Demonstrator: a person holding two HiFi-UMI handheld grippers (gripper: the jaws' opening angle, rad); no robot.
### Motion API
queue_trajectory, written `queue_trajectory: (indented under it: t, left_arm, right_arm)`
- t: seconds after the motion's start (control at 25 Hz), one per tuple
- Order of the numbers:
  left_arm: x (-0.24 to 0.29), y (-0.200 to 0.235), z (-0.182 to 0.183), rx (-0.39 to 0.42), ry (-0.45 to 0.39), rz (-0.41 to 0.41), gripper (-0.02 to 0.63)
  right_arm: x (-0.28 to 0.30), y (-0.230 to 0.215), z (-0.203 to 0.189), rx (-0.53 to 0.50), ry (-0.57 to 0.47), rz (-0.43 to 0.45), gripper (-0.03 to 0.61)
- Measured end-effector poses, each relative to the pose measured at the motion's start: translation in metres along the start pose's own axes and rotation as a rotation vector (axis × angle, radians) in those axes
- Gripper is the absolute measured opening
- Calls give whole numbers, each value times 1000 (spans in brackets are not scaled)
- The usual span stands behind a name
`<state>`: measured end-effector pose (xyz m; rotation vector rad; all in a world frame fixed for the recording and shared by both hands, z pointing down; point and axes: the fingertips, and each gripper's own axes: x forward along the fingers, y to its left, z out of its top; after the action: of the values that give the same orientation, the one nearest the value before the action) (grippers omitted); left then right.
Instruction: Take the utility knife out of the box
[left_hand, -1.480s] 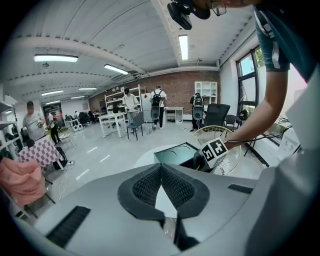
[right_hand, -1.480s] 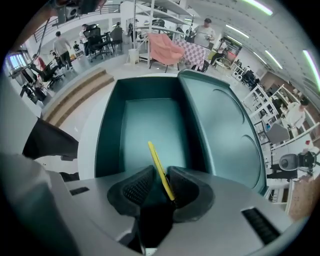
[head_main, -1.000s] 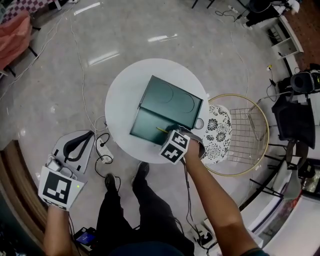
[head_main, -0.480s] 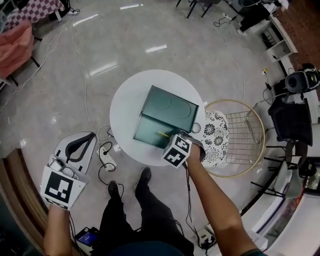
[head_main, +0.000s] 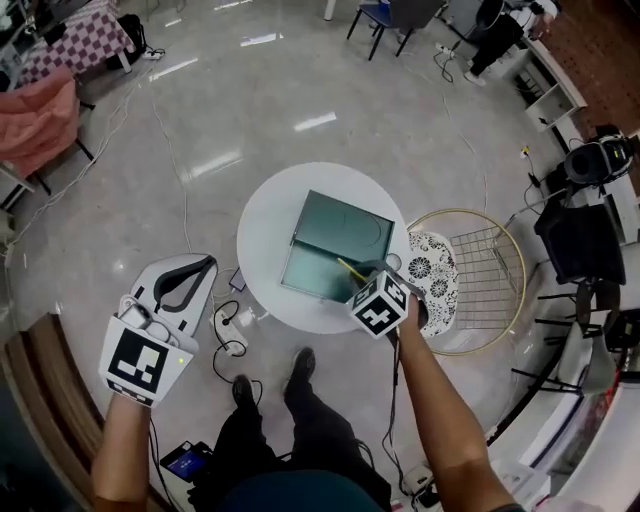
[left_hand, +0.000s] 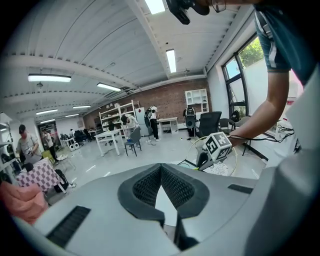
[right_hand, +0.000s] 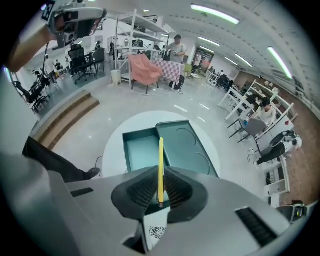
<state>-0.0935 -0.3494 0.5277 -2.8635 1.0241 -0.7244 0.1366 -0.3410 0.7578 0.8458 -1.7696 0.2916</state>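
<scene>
The room is a wide workshop with a glossy pale floor (head_main: 250, 110), strip lights overhead, a brick wall (left_hand: 175, 100) at the far end and white shelving (left_hand: 117, 117) in front of it. A pink cloth (head_main: 40, 115) hangs over furniture far to the left. At the centre stands a round white table (head_main: 262, 225), with a round wire chair (head_main: 490, 280) just to its right that carries a black-and-white flowered cushion (head_main: 432, 270).

On the table lies the open dark green box (head_main: 315, 275), its lid (head_main: 345, 225) folded flat on the far side.

The right gripper (right_hand: 160, 187) is clamped on the yellow utility knife (right_hand: 160, 165), which is held edge-on between the pads and points out over the near right corner of the box. Its cube (head_main: 380, 305) bears black-and-white square markers.

The left gripper (left_hand: 161, 172) hangs well to the left of the table above the floor, pads pressed together with nothing between them.
</scene>
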Motion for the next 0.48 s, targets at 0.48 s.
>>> queue_trajectory:
  t: [0.48]
  left_arm:
    - [-54,-3,86,124,-108,-29,18]
  right_arm:
    - [-132,-10,42,309,-281,-81,58]
